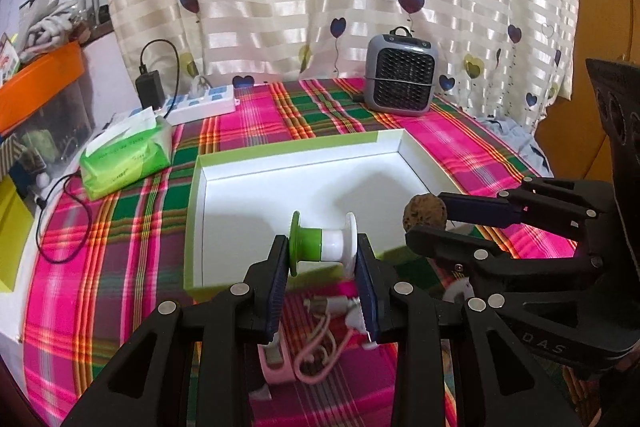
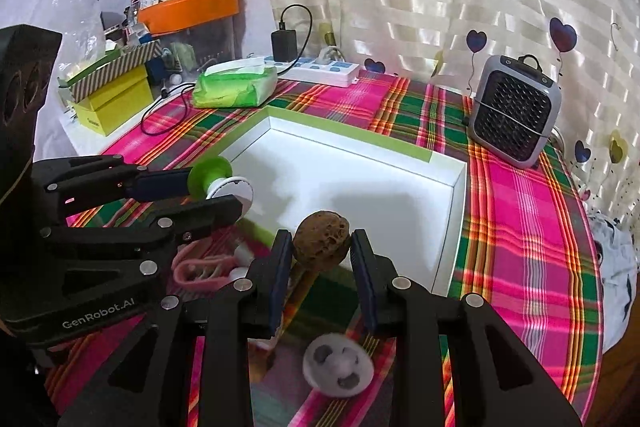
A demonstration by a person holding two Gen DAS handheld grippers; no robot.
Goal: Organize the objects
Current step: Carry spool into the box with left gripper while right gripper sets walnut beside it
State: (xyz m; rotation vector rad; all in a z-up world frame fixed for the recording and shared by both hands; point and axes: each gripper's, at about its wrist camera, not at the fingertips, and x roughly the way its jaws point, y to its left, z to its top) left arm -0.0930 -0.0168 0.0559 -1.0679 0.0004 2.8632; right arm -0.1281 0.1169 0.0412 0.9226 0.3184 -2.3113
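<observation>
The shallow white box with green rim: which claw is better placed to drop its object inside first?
Probably the left claw: its green and white plastic spool already hangs over the shallow white box. The right claw holds the brown rough ball nearer the box's edge.

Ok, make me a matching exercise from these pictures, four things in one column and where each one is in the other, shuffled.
Things:
1. spool
2. walnut
3. tissue pack
4. heater

Places:
A. far edge of the table, by the curtain
B. held in the right tool
C. left of the white box
D. held in the left tool

Pairs: 1-D, 2-B, 3-C, 4-A
</observation>
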